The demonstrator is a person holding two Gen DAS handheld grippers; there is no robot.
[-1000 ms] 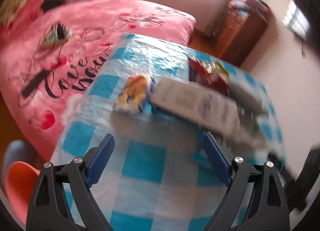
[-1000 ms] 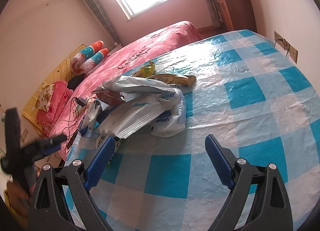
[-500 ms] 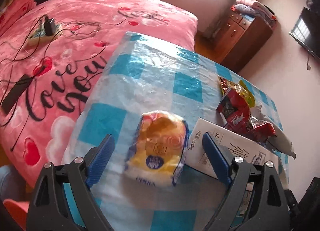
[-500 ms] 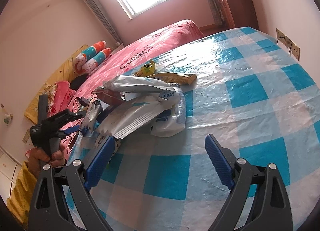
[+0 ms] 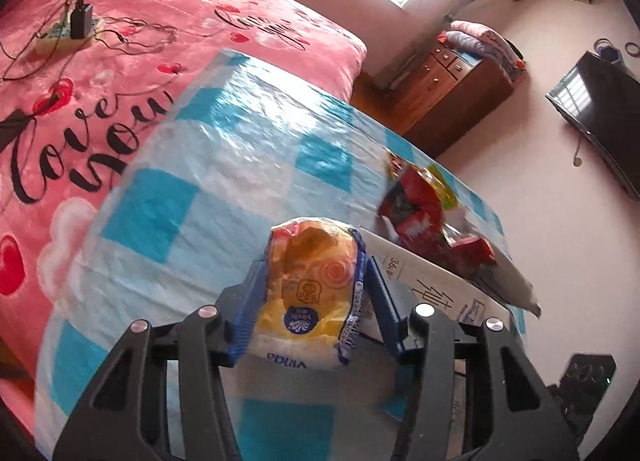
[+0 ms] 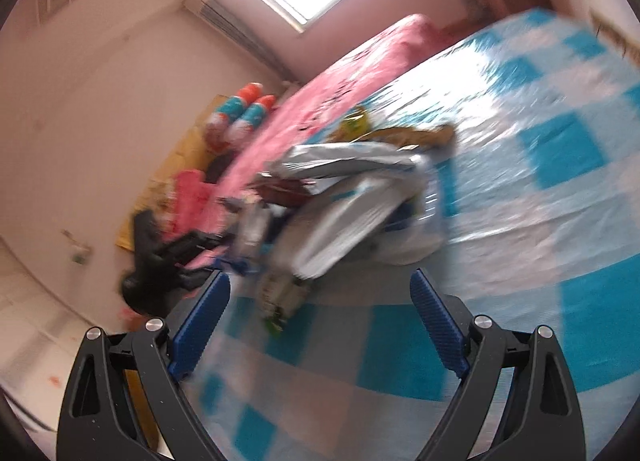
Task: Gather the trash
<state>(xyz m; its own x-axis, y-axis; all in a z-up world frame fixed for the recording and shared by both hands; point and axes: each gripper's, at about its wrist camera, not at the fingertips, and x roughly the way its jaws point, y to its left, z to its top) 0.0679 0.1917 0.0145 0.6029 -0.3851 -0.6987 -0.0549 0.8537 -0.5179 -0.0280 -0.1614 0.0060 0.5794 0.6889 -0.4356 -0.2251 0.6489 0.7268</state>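
Lettering on the yellow snack wrapper (image 5: 316, 293) reads "vinda" upside down; it lies on the blue-checked desk (image 5: 224, 189) beside a white carton (image 5: 436, 285) marked "36", near the pink bedspread (image 5: 100, 73) saying "Love you". The left tongs (image 5: 316, 281) have just been closing, their blue pads now pressing the wrapper's sides. The right tongs (image 6: 320, 325) gape wide and empty before blurred silver bags (image 6: 352, 197).

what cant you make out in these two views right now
- Right wrist view: the trash pile is motion-blurred, labels unreadable.
- Left wrist view: the yellow snack packet hides the table under it; the white carton is partly covered by red wrappers.
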